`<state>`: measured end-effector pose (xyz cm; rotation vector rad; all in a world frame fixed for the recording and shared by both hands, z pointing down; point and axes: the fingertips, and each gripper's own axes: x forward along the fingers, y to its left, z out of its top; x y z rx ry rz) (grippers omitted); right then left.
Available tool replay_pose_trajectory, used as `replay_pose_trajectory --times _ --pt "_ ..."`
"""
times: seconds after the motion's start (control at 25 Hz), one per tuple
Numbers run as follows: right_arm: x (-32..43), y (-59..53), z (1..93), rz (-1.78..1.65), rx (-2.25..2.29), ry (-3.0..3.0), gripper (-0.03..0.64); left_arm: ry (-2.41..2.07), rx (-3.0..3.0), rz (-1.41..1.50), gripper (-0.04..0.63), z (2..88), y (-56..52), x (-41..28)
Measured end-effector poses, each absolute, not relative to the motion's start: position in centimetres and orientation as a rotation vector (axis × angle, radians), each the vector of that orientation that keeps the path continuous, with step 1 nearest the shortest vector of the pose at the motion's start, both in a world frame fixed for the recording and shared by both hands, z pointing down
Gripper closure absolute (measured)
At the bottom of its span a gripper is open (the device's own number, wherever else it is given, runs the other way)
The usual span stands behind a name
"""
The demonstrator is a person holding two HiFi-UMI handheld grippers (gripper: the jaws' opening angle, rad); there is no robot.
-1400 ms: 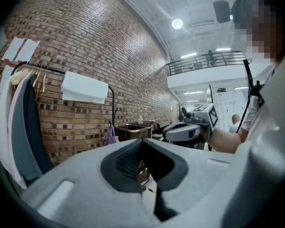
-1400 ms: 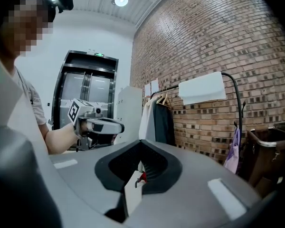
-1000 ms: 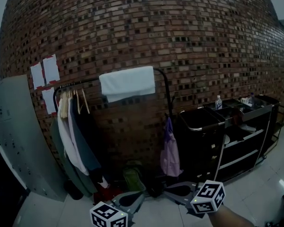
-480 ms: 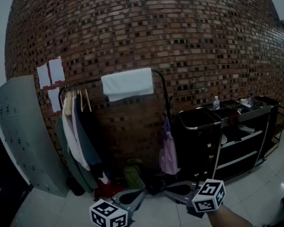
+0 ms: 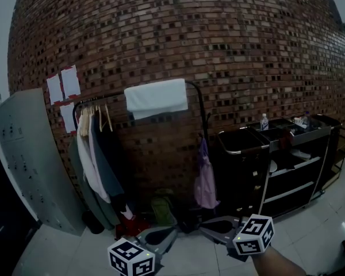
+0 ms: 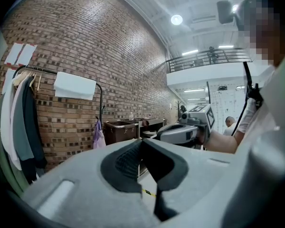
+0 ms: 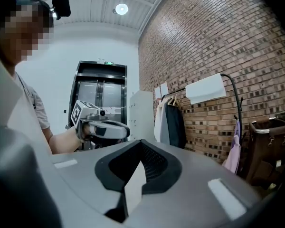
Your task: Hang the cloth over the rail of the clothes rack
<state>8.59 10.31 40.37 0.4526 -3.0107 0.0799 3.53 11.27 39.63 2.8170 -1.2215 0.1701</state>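
The white folded cloth [image 5: 156, 98] drapes over the black metal clothes rack's rail [image 5: 193, 87]; both grippers' jaws are closed, empty.

A white cloth [image 5: 156, 96] was found draped over the rail [image 5: 112, 96] of the clothes rack [image 5: 203, 112], beside garments [image 5: 95, 151] hung at the left end. On the tiled floor [image 5: 63, 252] beneath, a green bag [image 5: 163, 210] and a red item [image 5: 130, 227] were noted.

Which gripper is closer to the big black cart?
Right. The right gripper sits low, toward the black cart's side; the left gripper is further left, below the clothes rack with the white cloth.
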Motion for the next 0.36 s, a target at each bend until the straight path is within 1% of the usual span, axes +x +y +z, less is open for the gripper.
replay_pose_trajectory --times 0.36 --pt "8.7 11.3 39.6 0.086 0.450 -2.997 0.617 -1.194 2.822 0.182 0.595 38.6 12.2 4.2"
